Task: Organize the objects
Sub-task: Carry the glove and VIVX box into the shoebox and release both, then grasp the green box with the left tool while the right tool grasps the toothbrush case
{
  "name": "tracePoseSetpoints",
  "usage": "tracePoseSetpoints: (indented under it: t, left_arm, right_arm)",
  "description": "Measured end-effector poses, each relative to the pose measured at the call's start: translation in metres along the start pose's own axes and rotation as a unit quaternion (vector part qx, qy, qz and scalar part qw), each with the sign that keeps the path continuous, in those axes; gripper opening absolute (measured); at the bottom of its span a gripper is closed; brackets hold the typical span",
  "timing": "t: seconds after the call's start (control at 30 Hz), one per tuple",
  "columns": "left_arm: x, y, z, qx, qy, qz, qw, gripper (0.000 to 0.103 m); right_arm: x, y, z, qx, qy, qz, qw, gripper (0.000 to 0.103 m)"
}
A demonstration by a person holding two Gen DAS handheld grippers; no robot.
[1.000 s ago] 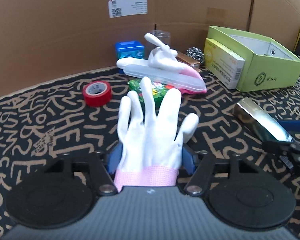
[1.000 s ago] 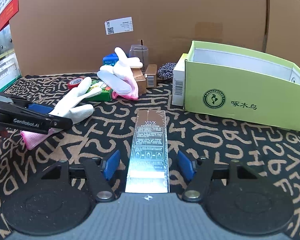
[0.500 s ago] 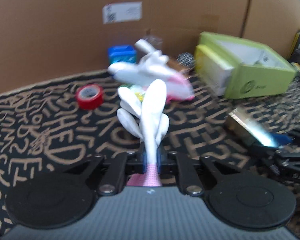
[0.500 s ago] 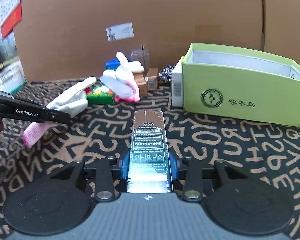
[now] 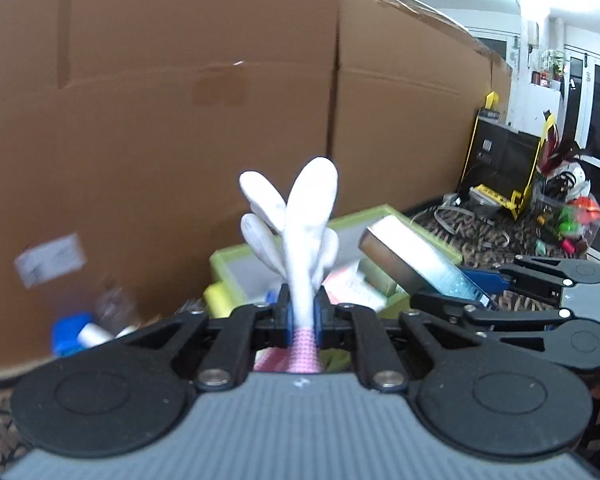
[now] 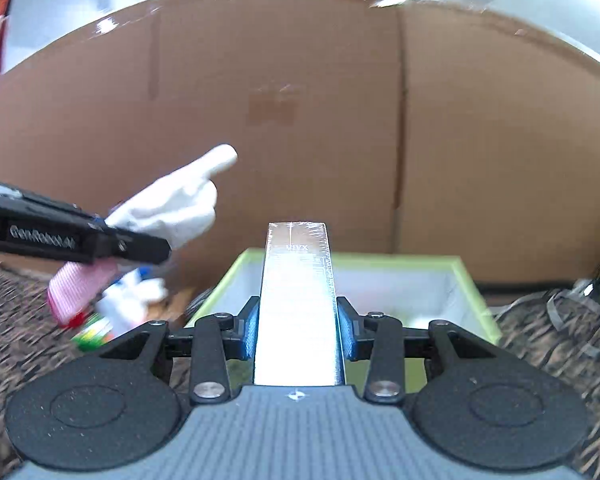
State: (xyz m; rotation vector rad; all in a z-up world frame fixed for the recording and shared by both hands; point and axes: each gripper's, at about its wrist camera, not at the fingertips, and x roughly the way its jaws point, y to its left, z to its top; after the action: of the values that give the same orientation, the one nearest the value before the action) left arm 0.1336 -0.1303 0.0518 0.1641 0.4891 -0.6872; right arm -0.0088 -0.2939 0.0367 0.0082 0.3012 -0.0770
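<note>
Left gripper (image 6: 140, 246) side, at my nine o'clock: I read "GenRobot.AI".
Silver box (image 6: 298, 300) top face, at my twelve o'clock: I read "VIVX"; the finer print is blurred.

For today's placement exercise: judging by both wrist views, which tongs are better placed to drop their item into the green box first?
Probably the right tongs: their silver box points straight over the green box.

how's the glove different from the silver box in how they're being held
The white glove is soft, pinched at its pink cuff by the left gripper, jaws nearly shut. The silver box is rigid and long, clamped across its width by the right gripper. Both are lifted near the green box.
</note>
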Motion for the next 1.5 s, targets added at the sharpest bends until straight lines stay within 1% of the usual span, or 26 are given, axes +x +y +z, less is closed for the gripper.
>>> tracePoseSetpoints:
  t: [0.07,0.1,0.17,0.27,0.33,0.4,0.5,0.57,0.6,0.63,0.67,0.7,0.77,0.83,0.87,0.93,1.0,1.1,1.2,1.33,1.43,1.5]
  left_arm:
    - [0.025,-0.007,0.013,0.001,0.001,0.005,1.0000,0.009]
    - [0.039,-0.009,0.017,0.000,0.006,0.007,1.0000,0.009]
    - [0.071,-0.007,0.022,-0.010,0.025,0.013,0.9995,0.009]
    - [0.110,-0.004,0.020,-0.009,0.041,0.031,0.9986,0.009]
    - [0.131,0.000,0.017,-0.014,0.055,0.037,0.9977,0.009]
    - [0.145,0.005,0.012,-0.020,0.068,0.039,0.9967,0.009]
    - [0.160,0.005,0.006,-0.011,0.074,0.045,0.9962,0.009]
    - [0.168,0.005,0.003,-0.008,0.081,0.046,0.9956,0.011]
    - [0.172,0.006,0.001,-0.007,0.084,0.046,0.9954,0.014]
    - [0.175,0.006,-0.002,-0.006,0.086,0.045,0.9953,0.023]
    - [0.178,0.007,-0.004,-0.009,0.090,0.043,0.9950,0.060]
    - [0.176,0.008,-0.006,-0.018,0.086,0.046,0.9951,0.090]
    - [0.165,0.010,-0.011,-0.032,0.055,0.044,0.9970,0.091]
    - [0.153,0.011,-0.011,-0.038,0.048,0.038,0.9974,0.097]
    - [0.145,0.011,-0.011,-0.045,0.041,0.041,0.9973,0.103]
    - [0.125,0.015,-0.015,-0.063,0.018,0.043,0.9969,0.103]
    - [0.107,0.019,-0.017,-0.074,0.013,0.040,0.9964,0.103]
    - [0.073,0.027,-0.028,-0.087,-0.002,0.046,0.9952,0.103]
    - [0.036,0.042,-0.049,-0.099,-0.009,0.069,0.9927,0.103]
    - [0.004,0.058,-0.089,-0.110,0.005,0.115,0.9873,0.103]
    - [-0.012,0.075,-0.123,-0.132,0.025,0.141,0.9808,0.103]
    - [-0.020,0.090,-0.143,-0.158,0.040,0.156,0.9742,0.103]
  right_arm:
    - [0.014,-0.009,0.008,-0.012,-0.011,-0.025,1.000,0.043]
    - [0.023,-0.011,0.011,-0.019,-0.014,-0.037,0.999,0.043]
    - [0.042,-0.015,0.014,-0.027,-0.016,-0.047,0.998,0.043]
    - [0.075,-0.018,0.011,-0.032,-0.005,-0.052,0.998,0.043]
    - [0.098,-0.022,0.003,-0.026,0.015,-0.051,0.998,0.043]
    - [0.116,-0.027,-0.005,-0.013,0.034,-0.046,0.998,0.043]
    - [0.136,-0.029,-0.012,0.000,0.055,-0.044,0.998,0.043]
    - [0.146,-0.033,-0.016,0.005,0.068,-0.033,0.997,0.043]
    - [0.149,-0.033,-0.019,0.006,0.073,-0.033,0.997,0.043]
    - [0.146,-0.040,-0.021,0.001,0.075,-0.031,0.997,0.052]
    - [0.147,-0.039,-0.022,-0.008,0.080,-0.033,0.996,0.067]
    - [0.146,-0.039,-0.023,-0.015,0.082,-0.043,0.996,0.071]
    - [0.136,-0.039,-0.022,-0.022,0.067,-0.055,0.996,0.072]
    - [0.120,-0.040,-0.016,-0.020,0.052,-0.054,0.997,0.075]
    - [0.112,-0.044,-0.013,-0.015,0.043,-0.055,0.997,0.078]
    - [0.093,-0.043,-0.007,-0.008,0.023,-0.066,0.998,0.083]
    - [0.072,-0.037,-0.004,0.003,-0.001,-0.074,0.997,0.087]
    - [0.041,-0.024,-0.004,0.016,-0.031,-0.046,0.998,0.092]
    - [0.021,-0.004,-0.009,0.012,-0.042,-0.016,0.999,0.094]
    - [0.008,0.029,-0.029,0.001,-0.035,0.019,0.999,0.094]
    - [0.004,0.054,-0.043,-0.003,-0.011,0.046,0.999,0.094]
    - [0.005,0.071,-0.058,-0.006,0.015,0.065,0.998,0.094]
